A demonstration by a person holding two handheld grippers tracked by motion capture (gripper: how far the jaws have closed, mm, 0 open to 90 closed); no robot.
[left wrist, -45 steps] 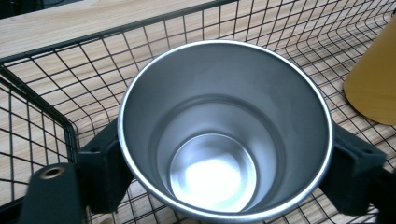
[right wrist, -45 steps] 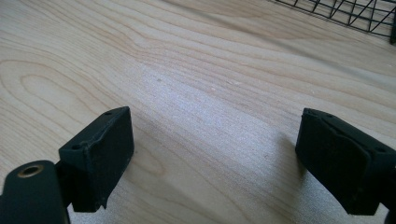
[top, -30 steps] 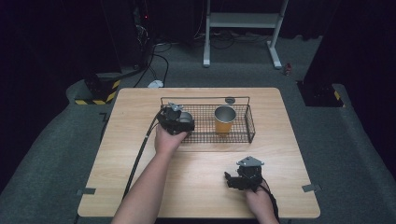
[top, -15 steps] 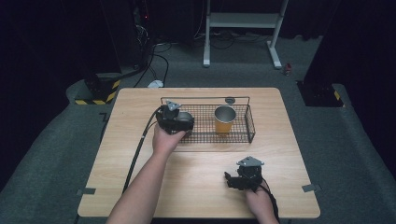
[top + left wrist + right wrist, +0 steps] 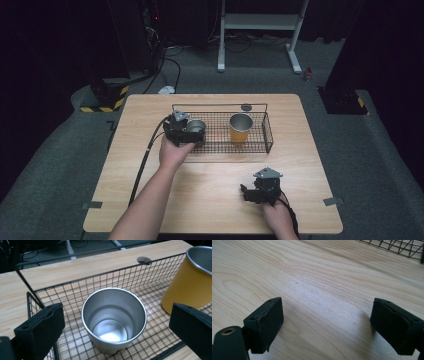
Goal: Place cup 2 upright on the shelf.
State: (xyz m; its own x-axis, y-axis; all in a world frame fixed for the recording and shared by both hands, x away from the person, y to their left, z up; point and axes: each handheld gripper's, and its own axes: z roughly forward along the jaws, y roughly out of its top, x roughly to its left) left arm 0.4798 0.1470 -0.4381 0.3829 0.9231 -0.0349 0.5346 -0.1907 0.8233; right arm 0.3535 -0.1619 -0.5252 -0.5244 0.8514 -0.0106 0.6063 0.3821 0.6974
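We see a wire basket [image 5: 268, 131] standing on the far half of the wooden tabletop [image 5: 215, 200]. Inside it there are two cups. A silver cup [image 5: 196, 126] stands upright near the left end of the basket, and a yellow cup [image 5: 240, 128] stands upright more to the right, well apart from the first one. Both cups are open at the top and both look empty.

The left gripper [image 5: 192, 136] is held at the left part of the basket, right at the silver cup. In the left gripper view the silver cup [image 5: 114, 318] stands on the wire floor between the two black fingers [image 5: 40, 330]. The fingers are spread wide, one on each side of the cup, and there is a clear gap between each of them and the cup wall, so they grasp nothing. In the same view the yellow cup [image 5: 190, 282] stands to the right, just behind the right finger, and the basket [image 5: 75, 290] wall runs behind the cups.

The right gripper [image 5: 248, 194] rests low over the near right part of the tabletop, well apart from the basket, held by the person's right hand [image 5: 278, 216]. In the right gripper view its fingers [image 5: 265, 322] are also released and wide apart, with bare wood [image 5: 324, 302] between them and a corner of the basket [image 5: 397, 247] far off at the top right.
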